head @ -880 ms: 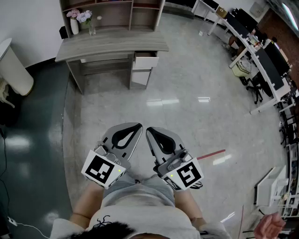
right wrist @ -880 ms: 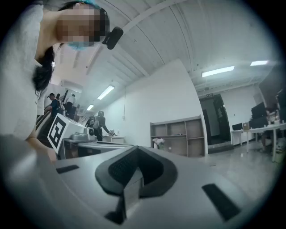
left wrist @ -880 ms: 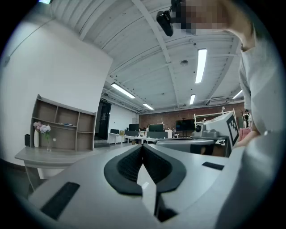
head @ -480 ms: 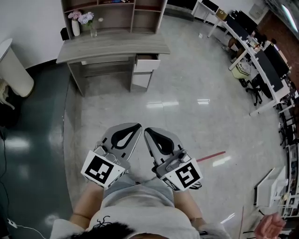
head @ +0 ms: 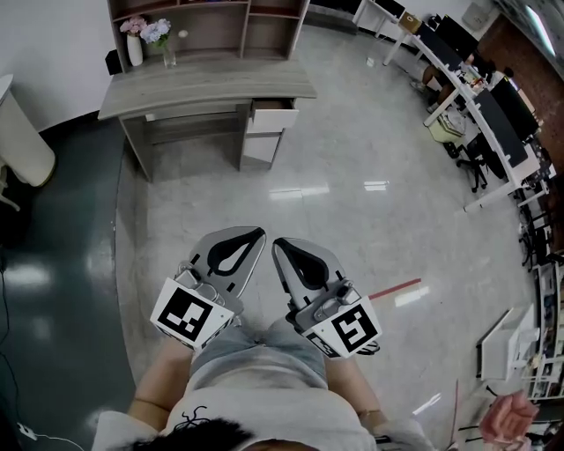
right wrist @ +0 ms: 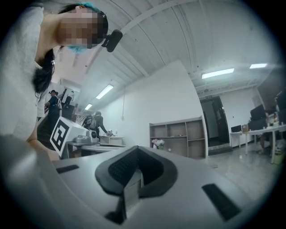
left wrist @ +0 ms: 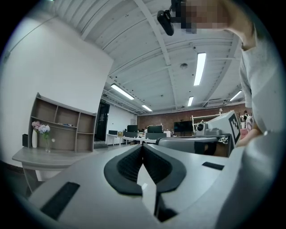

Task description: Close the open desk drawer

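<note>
The left gripper (head: 249, 236) has its jaws pressed together on nothing. The right gripper (head: 284, 247), just beside it, is likewise closed and empty. Both are held low in front of the person, tips pointing forward. Well ahead of both tips, across a stretch of glossy floor (head: 352, 220), stands the grey desk (head: 203, 84). Its top drawer (head: 271, 119) is pulled out, roughly in line with the right gripper. Further ahead and off to the left gripper's side, a white vase of flowers (head: 135, 44) and a small glass (head: 168, 57) stand on the desktop in front of a shelf unit (head: 211, 26)

Nothing is within reach yet, so the likely trouble lies in the approach and the push. A closed tip landing near one edge of the drawer front could skew the drawer and jam it partway. A glancing contact could slide off the flat front. Too hard a shove could slam it shut and jolt the desk, which might tip the vase or the glass
</note>
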The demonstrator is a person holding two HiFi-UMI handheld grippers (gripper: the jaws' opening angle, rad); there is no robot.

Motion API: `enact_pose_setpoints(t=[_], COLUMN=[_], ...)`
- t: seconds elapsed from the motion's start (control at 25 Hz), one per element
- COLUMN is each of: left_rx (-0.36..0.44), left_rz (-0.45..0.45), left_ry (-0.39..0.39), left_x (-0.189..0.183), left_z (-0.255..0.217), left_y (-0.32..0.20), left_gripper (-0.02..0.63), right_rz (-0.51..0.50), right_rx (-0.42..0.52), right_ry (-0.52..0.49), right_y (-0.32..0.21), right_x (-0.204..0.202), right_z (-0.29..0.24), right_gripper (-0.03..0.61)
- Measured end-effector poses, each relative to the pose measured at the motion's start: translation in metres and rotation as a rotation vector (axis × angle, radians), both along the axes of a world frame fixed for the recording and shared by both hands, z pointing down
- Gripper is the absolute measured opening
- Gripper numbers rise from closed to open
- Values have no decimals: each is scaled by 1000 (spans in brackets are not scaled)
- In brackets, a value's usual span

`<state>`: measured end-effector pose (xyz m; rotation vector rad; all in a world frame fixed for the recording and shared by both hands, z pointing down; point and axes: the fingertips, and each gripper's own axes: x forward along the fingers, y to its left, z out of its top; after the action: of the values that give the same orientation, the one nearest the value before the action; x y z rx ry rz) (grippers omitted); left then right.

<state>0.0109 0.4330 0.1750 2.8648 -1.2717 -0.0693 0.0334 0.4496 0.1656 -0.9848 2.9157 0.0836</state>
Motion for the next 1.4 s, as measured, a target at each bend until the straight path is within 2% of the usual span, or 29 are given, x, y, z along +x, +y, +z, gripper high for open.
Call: enact_pose_setpoints(t=[0.16, 0.56, 0.88, 1.4], left_rx=[-9, -14, -17, -3], left_rz=[22, -11, -49, -94], left_ry=[4, -6, -11, -10], left_x=[4, 0, 5, 38], left_z=[4, 11, 11, -1], left_y=[-5, -51, -118, -232], left_gripper=[11, 11, 11, 11], right_rz=[-6, -36, -58, -105], right_rx=[10, 0, -7, -17], right_ry=[52, 28, 6, -6], right_y=[-4, -51, -120, -242], right_x=[-2, -3, 7, 41], right_z=[6, 10, 7, -2], right_gripper=[8, 8, 8, 8])
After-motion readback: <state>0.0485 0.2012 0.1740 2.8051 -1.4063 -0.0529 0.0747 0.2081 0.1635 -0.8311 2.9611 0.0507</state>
